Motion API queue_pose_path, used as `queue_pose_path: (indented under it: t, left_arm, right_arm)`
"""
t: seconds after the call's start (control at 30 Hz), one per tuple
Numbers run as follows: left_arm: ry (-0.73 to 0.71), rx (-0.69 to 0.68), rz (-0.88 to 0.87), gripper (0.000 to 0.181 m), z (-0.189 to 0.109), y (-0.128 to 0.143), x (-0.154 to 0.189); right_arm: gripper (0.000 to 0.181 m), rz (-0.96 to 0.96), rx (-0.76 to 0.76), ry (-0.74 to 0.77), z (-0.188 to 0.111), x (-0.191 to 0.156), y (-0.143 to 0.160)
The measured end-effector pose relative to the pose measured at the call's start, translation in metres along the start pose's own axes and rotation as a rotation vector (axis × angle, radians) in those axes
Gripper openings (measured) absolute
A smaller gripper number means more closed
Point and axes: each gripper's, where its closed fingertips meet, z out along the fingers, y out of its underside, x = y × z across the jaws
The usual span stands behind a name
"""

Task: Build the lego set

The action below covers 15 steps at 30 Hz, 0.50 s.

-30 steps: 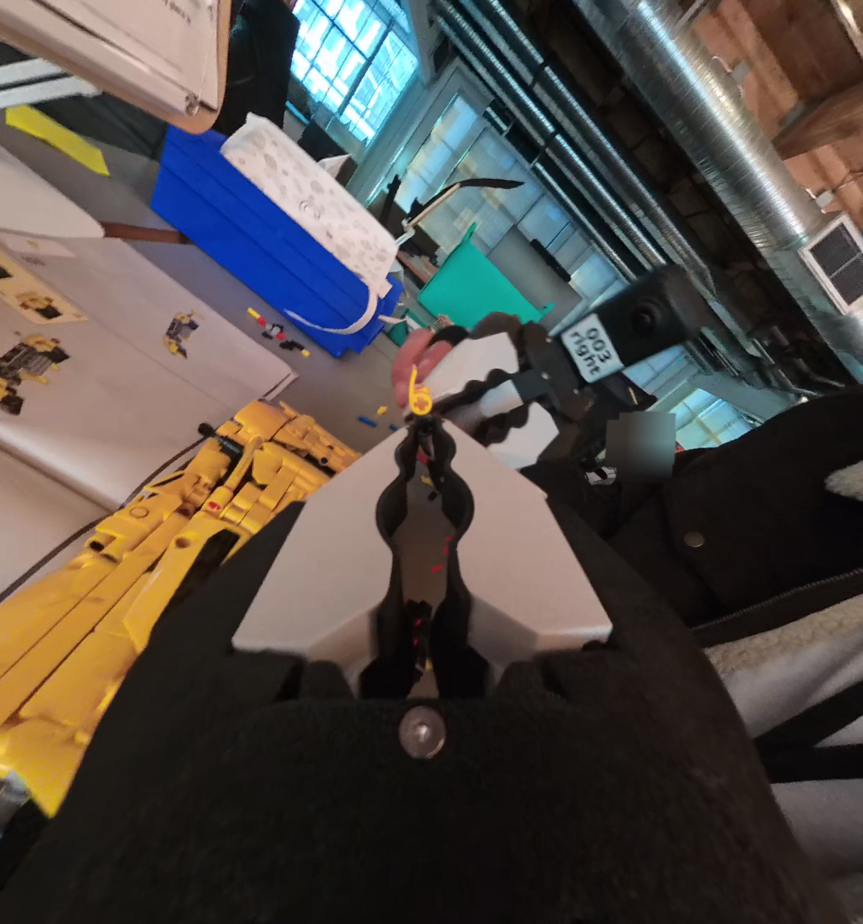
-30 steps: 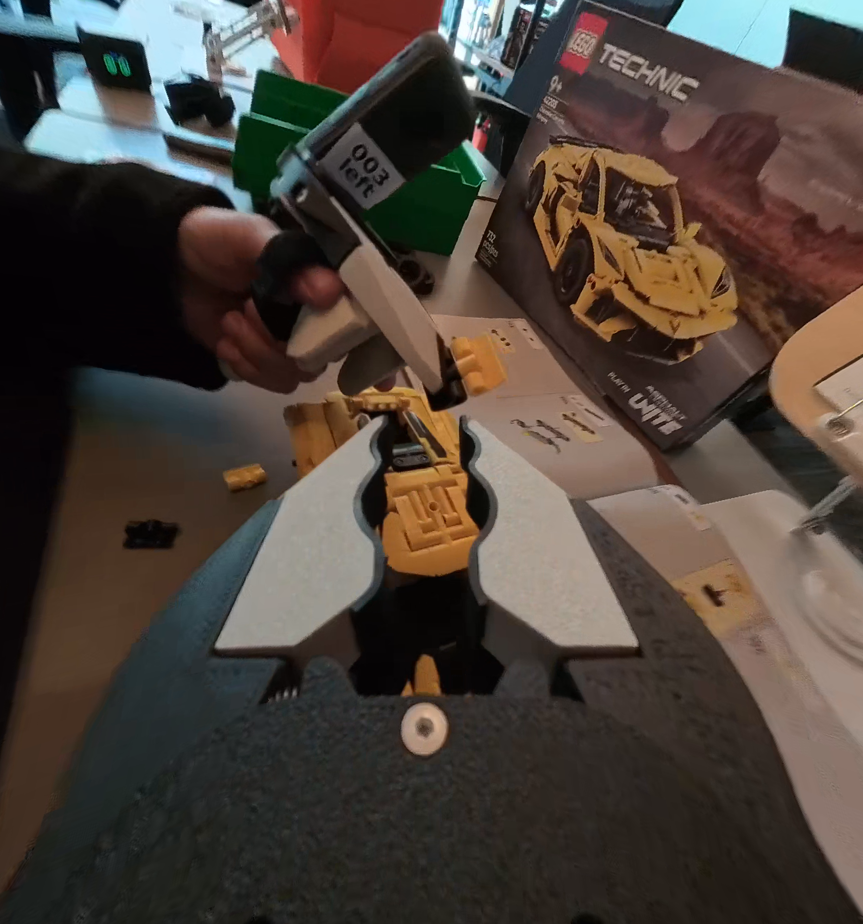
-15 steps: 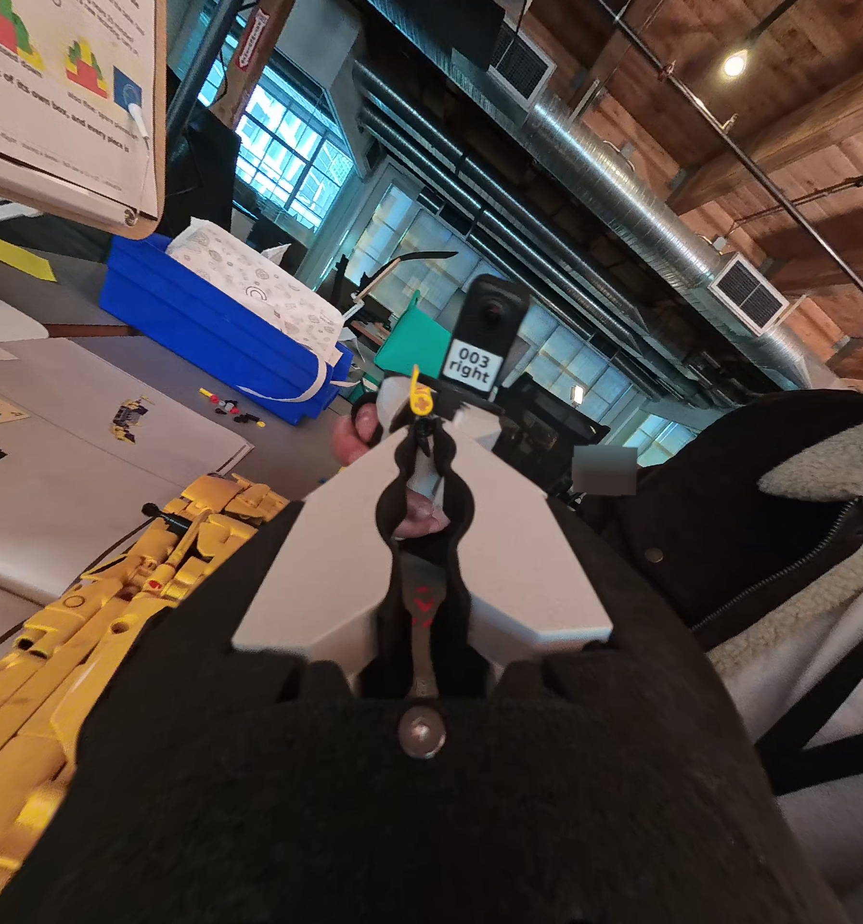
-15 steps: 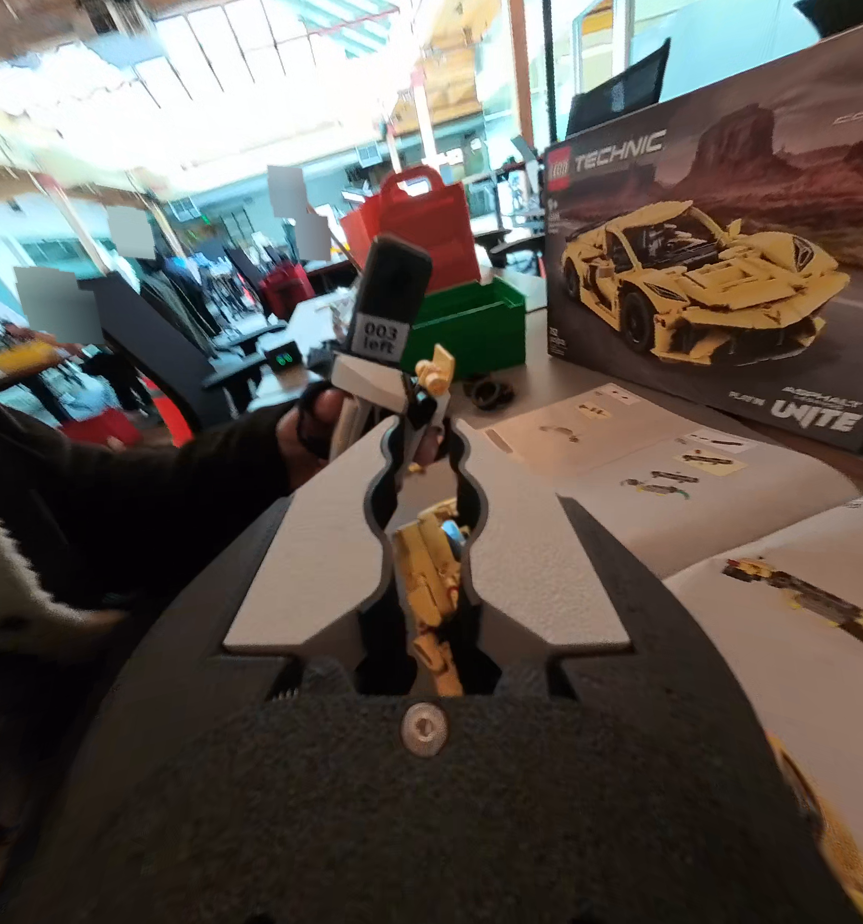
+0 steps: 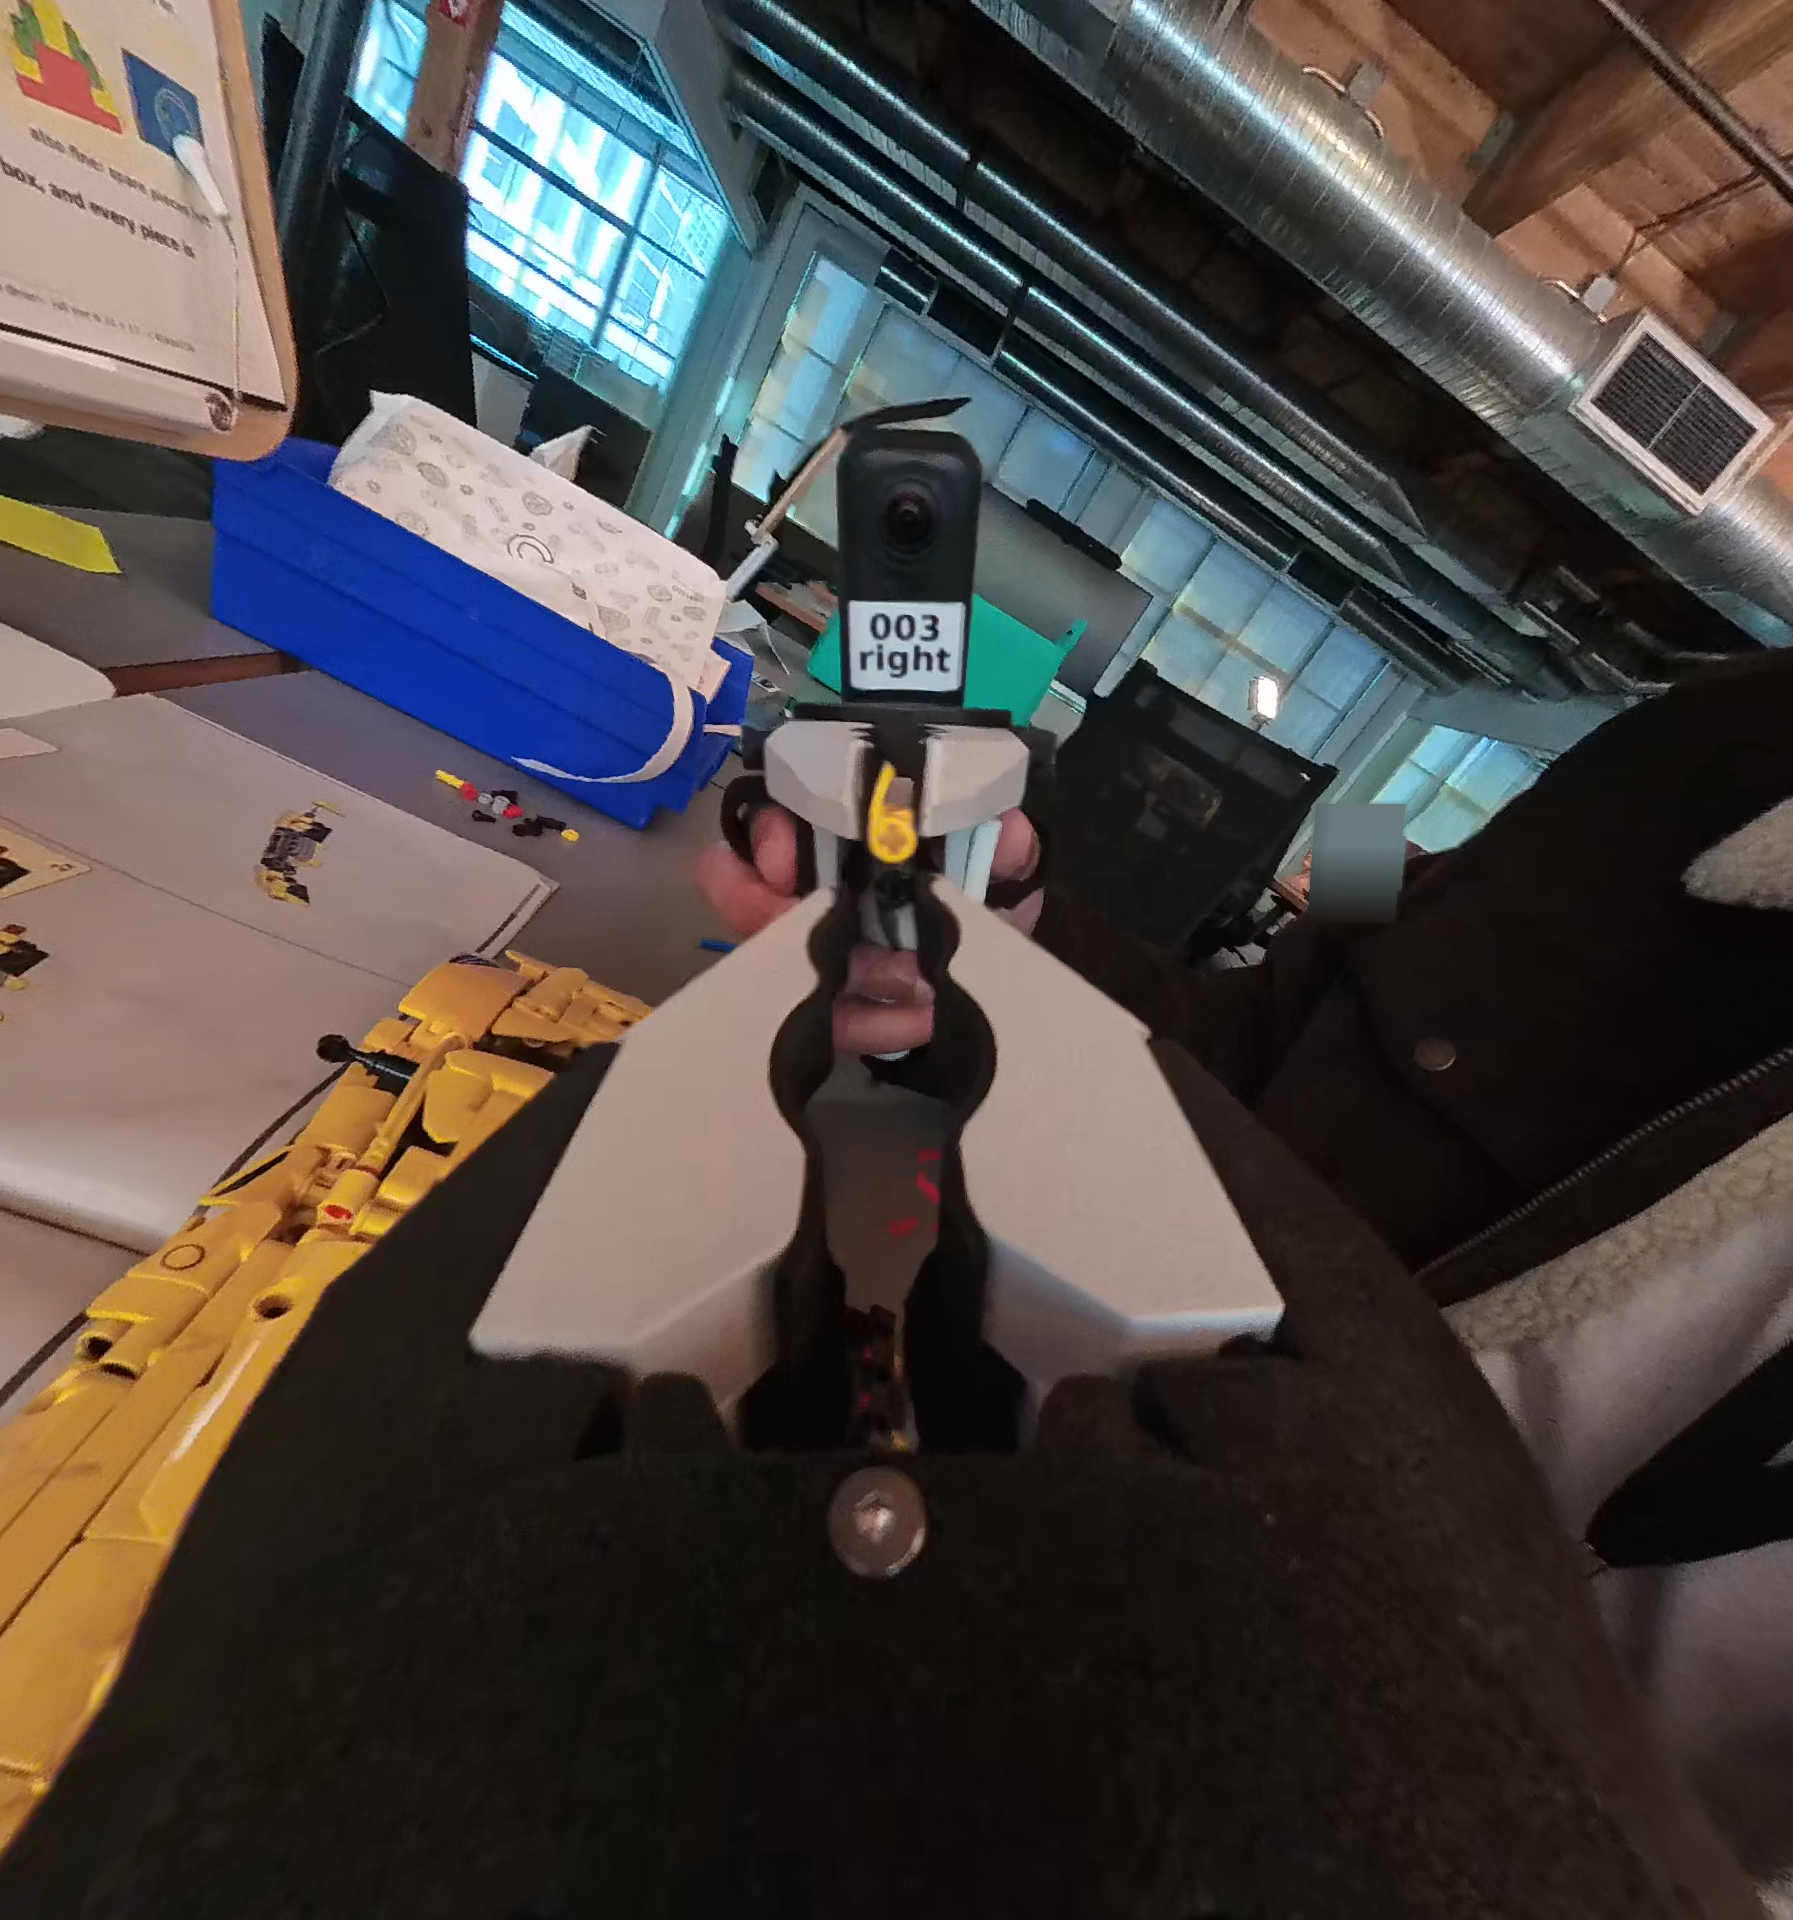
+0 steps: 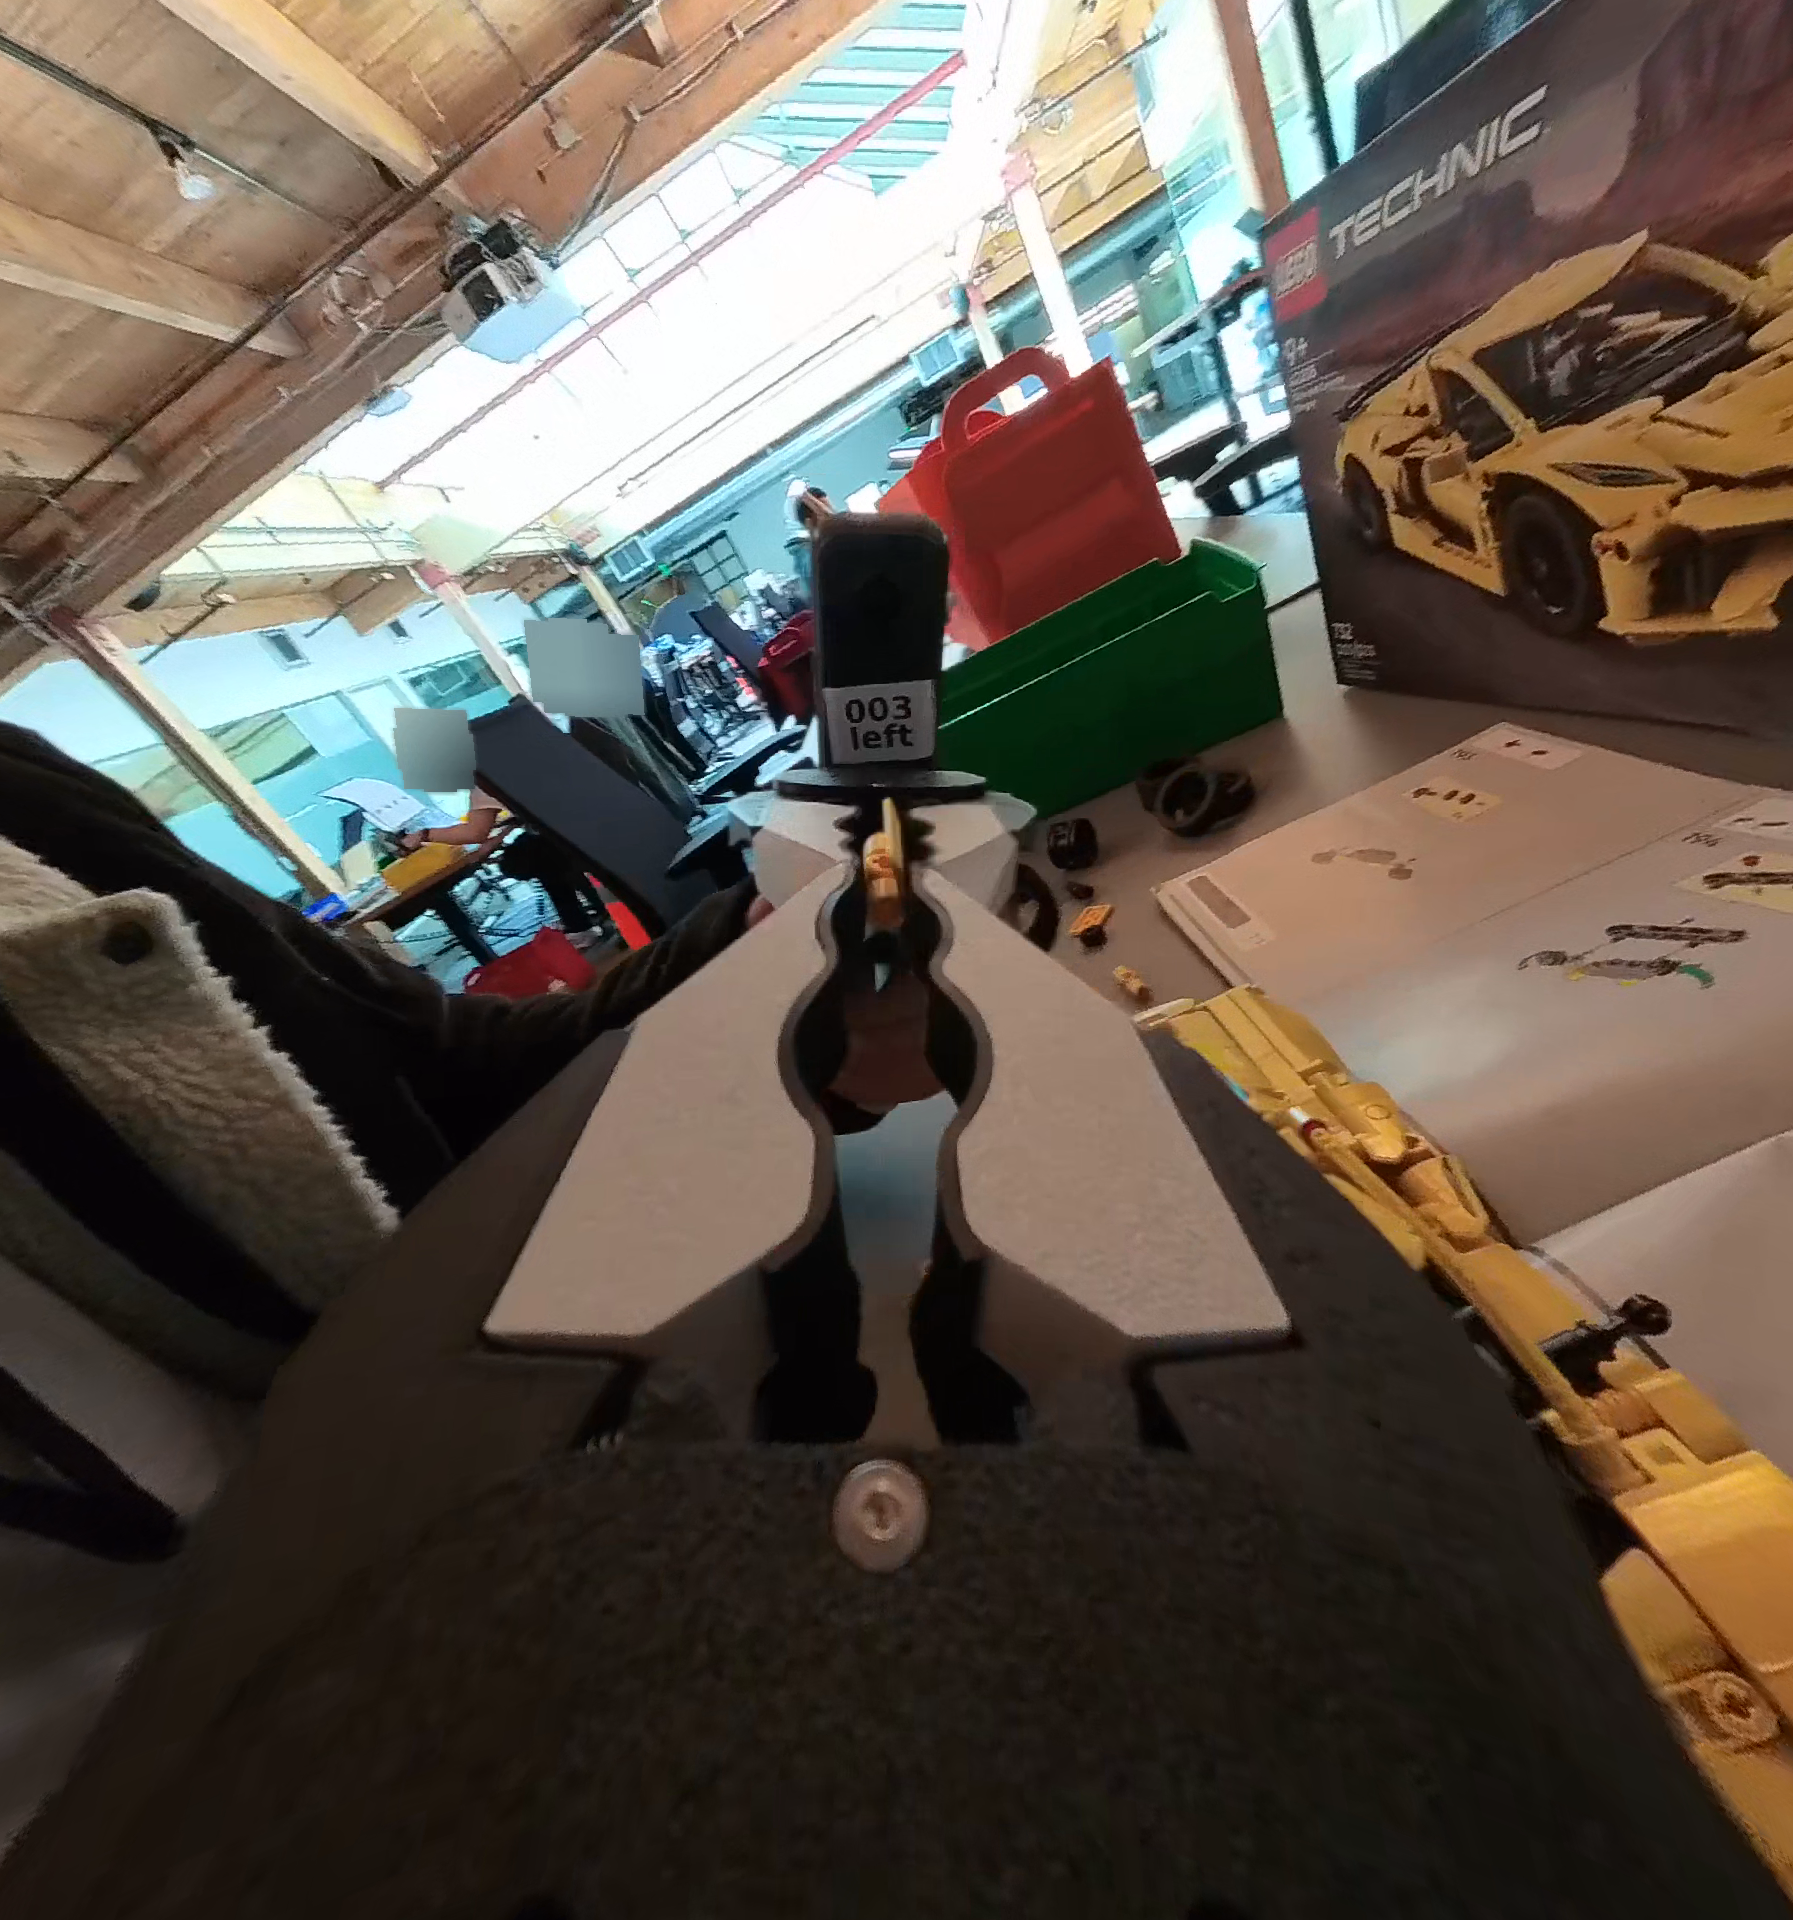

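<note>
Yellow car model (image 5: 279,1226) is lying on the table (image 5: 601,904), below and beside both grippers, resting partly over the open instruction booklet (image 5: 196,935). Prob. the heaviest item here & rigid, but panels could pop off; better gripping it by the solid chassis beams, not by thin trim.

Left gripper (image 5: 887,899) & right gripper (image 6: 884,894) are facing each other tip to tip, raised above the table. Small yellow piece (image 5: 890,831) is sitting between them: the left's tips are pinching its lower end, while the right's look nearly closed round it, contact unclear. Piece is looking light, hard, slick plastic w/ a curved end; likely to twist or squirt out, so pinching its flat faces is safest.
</note>
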Motion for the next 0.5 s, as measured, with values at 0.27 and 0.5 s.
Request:
queue_pose_path:
  t: [0.27, 0.5]
  left_arm:
    - [0.018, 0.082, -0.056, 0.006, -0.002, -0.01, 0.001]
    - [0.152, 0.28, -0.217, 0.006, -0.011, -0.032, 0.007]
  right_arm:
    - [0.022, -0.078, 0.005, 0.056, -0.003, 0.004, -0.004]
    - [0.016, -0.085, -0.007, 0.009, 0.006, -0.006, 0.004]
